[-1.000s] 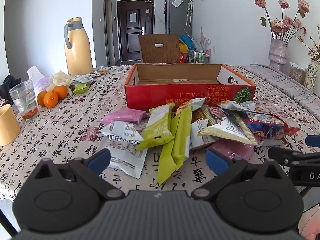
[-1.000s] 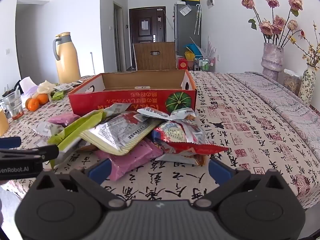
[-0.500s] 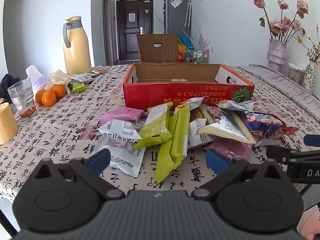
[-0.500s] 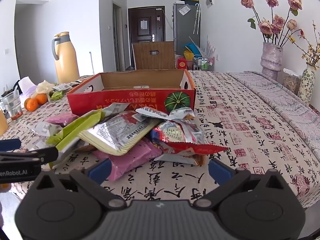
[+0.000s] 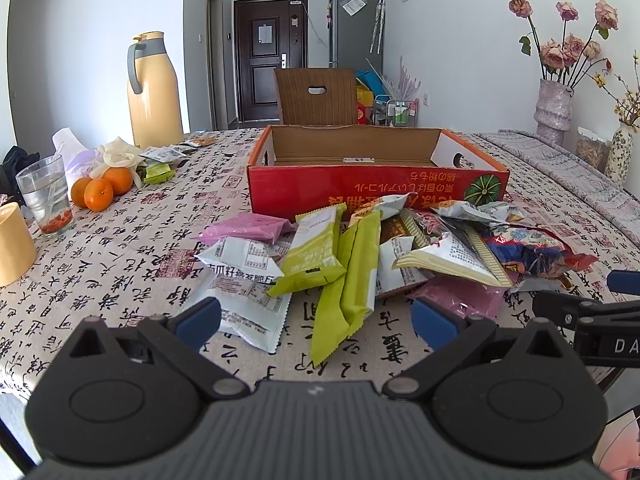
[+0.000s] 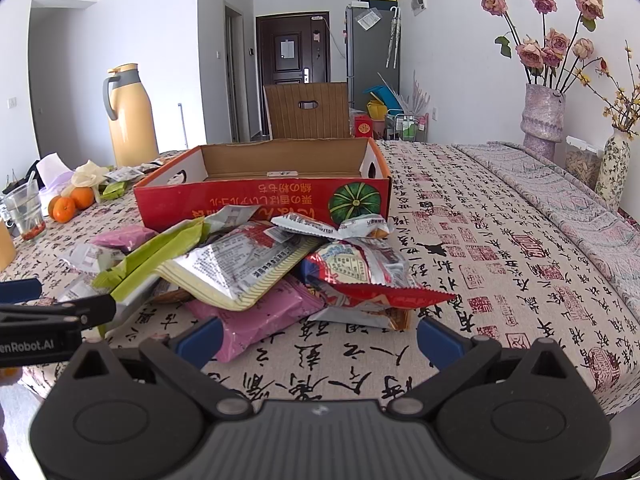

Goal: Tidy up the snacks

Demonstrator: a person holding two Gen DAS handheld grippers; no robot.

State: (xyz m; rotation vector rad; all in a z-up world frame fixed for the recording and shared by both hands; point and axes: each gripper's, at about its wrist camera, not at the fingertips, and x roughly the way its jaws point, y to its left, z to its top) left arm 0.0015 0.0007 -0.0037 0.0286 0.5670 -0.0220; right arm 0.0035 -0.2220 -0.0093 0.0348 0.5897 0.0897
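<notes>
A heap of snack packets [image 5: 360, 256] lies on the table [image 5: 120, 256], just in front of an open cardboard box [image 5: 376, 184]. Behind the box stands a chair [image 5: 316, 96]. To the left of the box, well apart, a jug [image 5: 154, 92] stands at the back; nearer lie oranges [image 5: 100, 190], then a glass [image 5: 44, 196] and a cup [image 5: 12, 244] at the left edge. At the far right stand two vases [image 6: 544, 120] with a container [image 6: 582, 162] between them.
</notes>
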